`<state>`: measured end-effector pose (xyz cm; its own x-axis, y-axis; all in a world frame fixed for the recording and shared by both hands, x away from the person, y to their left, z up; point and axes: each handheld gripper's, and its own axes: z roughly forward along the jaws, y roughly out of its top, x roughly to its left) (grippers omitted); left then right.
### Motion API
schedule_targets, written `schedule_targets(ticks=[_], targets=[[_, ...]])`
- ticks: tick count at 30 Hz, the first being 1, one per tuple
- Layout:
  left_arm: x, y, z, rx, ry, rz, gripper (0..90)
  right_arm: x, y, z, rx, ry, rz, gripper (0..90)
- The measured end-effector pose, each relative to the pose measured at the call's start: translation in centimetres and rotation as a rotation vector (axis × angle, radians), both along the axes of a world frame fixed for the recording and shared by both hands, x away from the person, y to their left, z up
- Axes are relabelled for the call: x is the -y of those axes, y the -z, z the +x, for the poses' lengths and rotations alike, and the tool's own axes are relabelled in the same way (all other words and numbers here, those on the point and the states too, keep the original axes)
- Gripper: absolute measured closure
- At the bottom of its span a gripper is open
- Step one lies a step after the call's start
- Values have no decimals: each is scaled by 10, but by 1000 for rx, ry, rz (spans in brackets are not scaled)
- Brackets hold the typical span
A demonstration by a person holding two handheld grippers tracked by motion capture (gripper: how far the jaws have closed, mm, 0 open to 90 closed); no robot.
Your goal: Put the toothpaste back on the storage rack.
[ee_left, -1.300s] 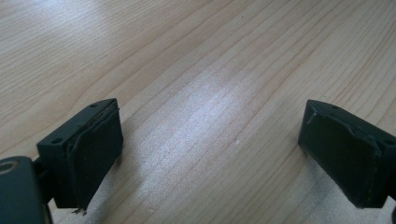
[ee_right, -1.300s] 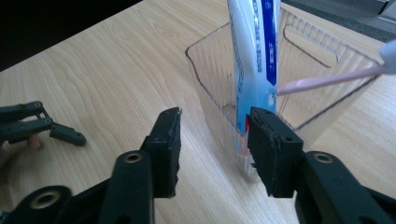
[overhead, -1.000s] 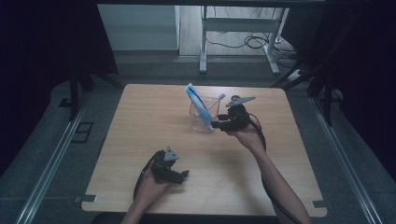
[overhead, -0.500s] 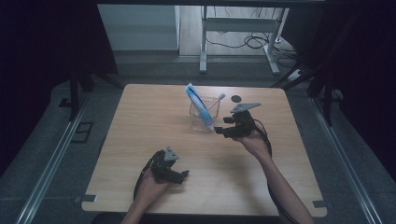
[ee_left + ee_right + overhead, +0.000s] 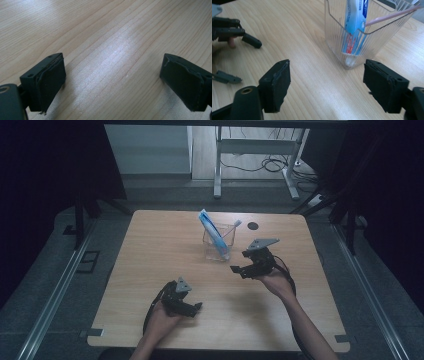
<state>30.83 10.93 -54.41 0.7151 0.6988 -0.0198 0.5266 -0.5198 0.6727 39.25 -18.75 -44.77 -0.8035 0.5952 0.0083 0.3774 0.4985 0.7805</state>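
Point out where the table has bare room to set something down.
Bare wood lies left of the clear holder, out to the table edge, and between both tongs. It is crowded only around the holder, where the right tongs hover open beside it.

The high view is dim, with black surroundings; only the wooden table [image 5: 150, 270] and the far floor catch light. Both gripper views are brighter. The left gripper view shows a soft white sheen on the wood between its jaws, and the near jaws look slightly soft. The clear holder [image 5: 367, 32] stays sharp.
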Motion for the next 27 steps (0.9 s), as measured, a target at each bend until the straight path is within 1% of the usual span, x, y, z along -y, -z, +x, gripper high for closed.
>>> schedule_targets(ticks=[4, 8, 9, 12, 22, 27], targets=[[0, 0, 0, 1, 2, 2, 64, 2, 3, -7, 8, -12, -17, 177], [0, 0, 0, 2, 3, 4, 64, 5, 6, -14, 0, -18, -31, 141], [0, 0, 0, 2, 2, 3, 64, 6, 7, -16, -5, -18, -33, 138], [0, 0, 0, 3, 1, 1, 64, 9, 8, -21, 0, -16, -43, 132], [0, 0, 0, 3, -1, 0, 64, 27, 7, -38, 16, 9, -26, 120], [0, 0, 0, 3, -2, -2, 64, 37, 10, -49, 23, 22, -19, 119]])
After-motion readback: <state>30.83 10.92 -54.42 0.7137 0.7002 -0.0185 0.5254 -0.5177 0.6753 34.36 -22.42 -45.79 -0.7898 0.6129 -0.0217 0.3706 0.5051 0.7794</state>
